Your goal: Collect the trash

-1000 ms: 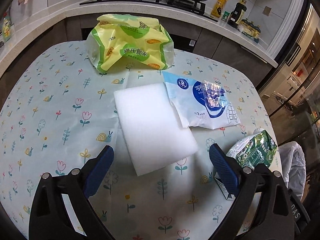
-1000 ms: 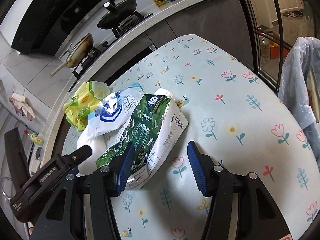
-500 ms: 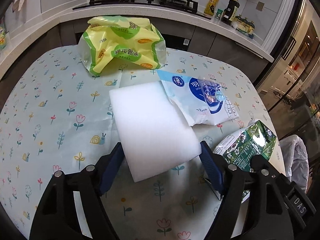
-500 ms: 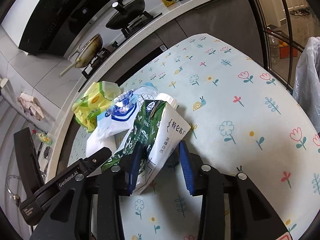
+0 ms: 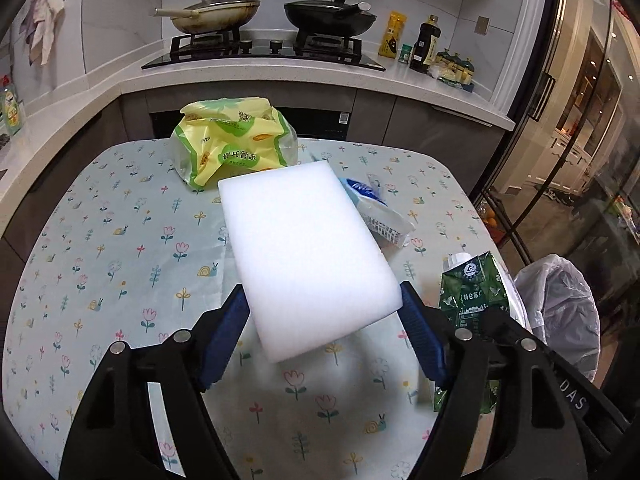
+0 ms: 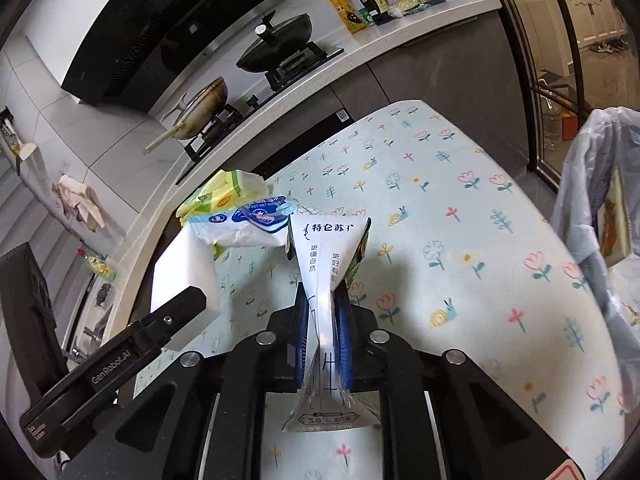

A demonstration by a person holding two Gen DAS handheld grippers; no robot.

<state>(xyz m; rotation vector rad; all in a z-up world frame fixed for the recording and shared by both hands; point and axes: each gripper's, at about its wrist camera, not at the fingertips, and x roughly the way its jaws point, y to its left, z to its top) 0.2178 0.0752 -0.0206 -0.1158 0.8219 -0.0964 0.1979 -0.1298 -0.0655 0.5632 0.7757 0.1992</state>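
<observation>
While its blue pads (image 5: 224, 334) press both side edges of the foam (image 5: 308, 256), the left gripper (image 5: 320, 332) holds that white slab clear of the table (image 5: 120, 280), the far end pointing to 11 o'clock. The right gripper (image 6: 324, 340) has just been closing, and its jaws now stand narrow, pinching the carton (image 6: 326, 264) flat between them; the crushed pack fans out white above the pads toward 12 o'clock. In the left view the carton shows green at 3 o'clock of the foam. A blue-and-white wipes pack (image 5: 374, 210) lies on the cloth at 2 o'clock of the foam, partly hidden behind it. A yellow bag (image 5: 236, 148) sits at 11 o'clock, near the table's far edge. A trash bag (image 6: 596, 208) hangs off the table at 3 o'clock in the right view. Two pans (image 5: 212, 12) stand on the hob at 12 o'clock.
</observation>
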